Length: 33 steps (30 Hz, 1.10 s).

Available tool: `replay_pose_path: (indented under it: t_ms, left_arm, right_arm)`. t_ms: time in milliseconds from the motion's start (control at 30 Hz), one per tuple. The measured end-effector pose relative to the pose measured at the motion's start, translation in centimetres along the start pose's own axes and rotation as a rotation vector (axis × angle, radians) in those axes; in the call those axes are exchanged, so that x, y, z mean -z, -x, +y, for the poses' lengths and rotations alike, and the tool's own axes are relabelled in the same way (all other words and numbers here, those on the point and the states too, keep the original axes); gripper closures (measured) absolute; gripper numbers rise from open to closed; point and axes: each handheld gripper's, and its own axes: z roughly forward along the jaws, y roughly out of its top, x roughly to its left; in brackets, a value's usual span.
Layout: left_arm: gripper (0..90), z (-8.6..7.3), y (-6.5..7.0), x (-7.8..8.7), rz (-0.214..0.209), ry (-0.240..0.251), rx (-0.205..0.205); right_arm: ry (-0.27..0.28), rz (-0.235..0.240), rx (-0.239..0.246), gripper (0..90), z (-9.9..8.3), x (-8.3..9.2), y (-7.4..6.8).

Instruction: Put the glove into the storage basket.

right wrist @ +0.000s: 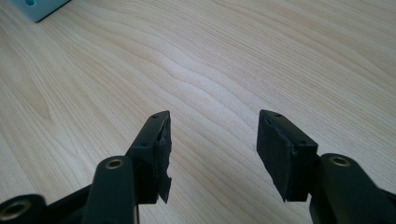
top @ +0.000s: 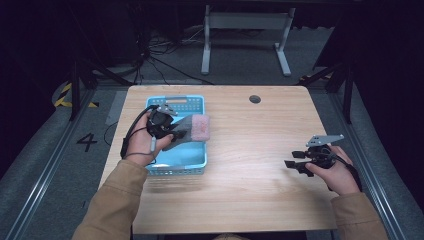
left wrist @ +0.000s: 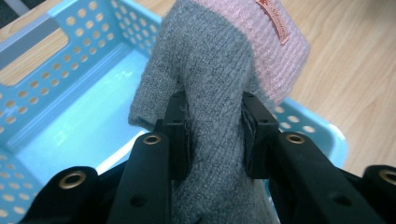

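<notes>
Your worktop (top: pixel 250 165) is a pale wood-grain board with rounded corners and a small dark round hole (top: pixel 255 99) near its far edge. One thing rests directly on it: a light blue perforated basket (top: pixel 197 162), set toward your left side and reaching nearly from the far edge to the middle. To your right of the basket you see bare wood grain.
</notes>
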Motion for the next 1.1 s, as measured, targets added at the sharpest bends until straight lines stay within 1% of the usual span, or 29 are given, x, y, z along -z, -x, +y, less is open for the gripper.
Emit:
replay_pose_path:
  t_ms: [33,67,100,200,233,300,367,400,433,500,600,667,700,733,767,800,833,867,900,967,1100]
  left_arm:
    - [68.3,-0.2,-0.5,-0.1,0.0,-0.003,0.011]
    - [68.3,-0.2,-0.5,-0.1,0.0,-0.003,0.011]
    - [68.3,-0.4,-1.0,-0.4,0.008,-0.008,0.009]
    - [68.3,-0.6,-1.3,-0.5,0.009,-0.017,0.012]
    - [68.3,-0.8,-1.7,-0.8,0.012,-0.023,0.025]
    - [68.3,-1.2,-2.1,-1.4,0.027,-0.032,0.034]
    - [68.3,-1.3,-2.2,-1.6,0.029,-0.04,0.035]
    - [68.3,-1.5,-2.3,-2.0,0.028,-0.047,0.041]
    - [68.3,-1.6,-2.4,-2.2,0.019,-0.054,0.044]
    - [68.2,-1.8,-2.7,-3.0,0.015,-0.068,0.051]
    - [68.2,-1.8,-3.0,-3.5,0.012,-0.093,0.053]
    - [68.2,-1.8,-3.1,-3.7,0.012,-0.095,0.056]
    - [68.1,-1.9,-3.4,-4.1,0.006,-0.11,0.06]
    - [68.0,-1.9,-3.4,-4.1,0.006,-0.11,0.06]
    - [68.0,-2.0,-3.6,-4.5,0.01,-0.126,0.061]
    - [67.8,-2.0,-3.6,-4.5,0.01,-0.126,0.061]
    - [67.8,-2.1,-3.8,-4.9,0.003,-0.144,0.07]
    - [67.8,-2.1,-3.8,-4.9,0.003,-0.144,0.07]
    - [67.8,-2.2,-4.0,-5.3,-0.002,-0.165,0.092]
    - [67.8,-2.3,-4.0,-5.5,-0.002,-0.171,0.091]
    - [67.2,-2.4,-4.1,-6.5,-0.017,-0.21,0.082]
  right_arm:
    - [-0.001,-0.002,0.002,45.8,0.0,0.0,0.0]
    - [-0.001,-0.002,0.002,45.8,0.0,0.0,0.0]
    - [-0.002,-0.002,-0.001,45.7,-0.1,0.1,0.1]
    - [-0.002,-0.004,-0.002,45.6,-0.2,0.1,0.1]
    - [-0.003,-0.004,-0.002,45.5,-0.3,0.2,0.1]
    - [-0.004,-0.009,-0.002,45.5,-0.4,0.2,0.1]
    - [-0.008,-0.01,-0.003,45.5,-0.5,0.2,0.0]
    - [-0.009,-0.01,-0.003,45.4,-0.5,0.2,0.0]
    - [-0.009,-0.011,-0.003,45.3,-0.6,0.2,0.0]
    - [-0.01,-0.008,-0.002,44.9,-0.7,0.3,0.0]
    - [-0.013,-0.014,-0.004,44.8,-0.8,0.3,-0.1]
    - [-0.014,-0.015,-0.005,44.6,-0.9,0.3,-0.1]
    - [-0.015,-0.016,-0.004,44.4,-1.0,0.3,-0.1]
    - [-0.015,-0.016,-0.004,44.4,-1.0,0.3,-0.1]
    - [-0.017,-0.015,-0.004,44.3,-1.1,0.3,-0.1]
    - [-0.017,-0.015,-0.004,44.3,-1.1,0.3,-0.1]
    - [-0.018,-0.018,-0.003,44.1,-1.1,0.3,-0.1]
    - [-0.018,-0.018,-0.003,44.1,-1.1,0.3,-0.1]
    - [-0.018,-0.016,-0.002,43.9,-1.1,0.4,-0.1]
    - [-0.017,-0.017,-0.002,43.8,-1.1,0.4,-0.1]
    - [-0.018,-0.016,-0.001,43.4,-1.2,0.3,-0.1]
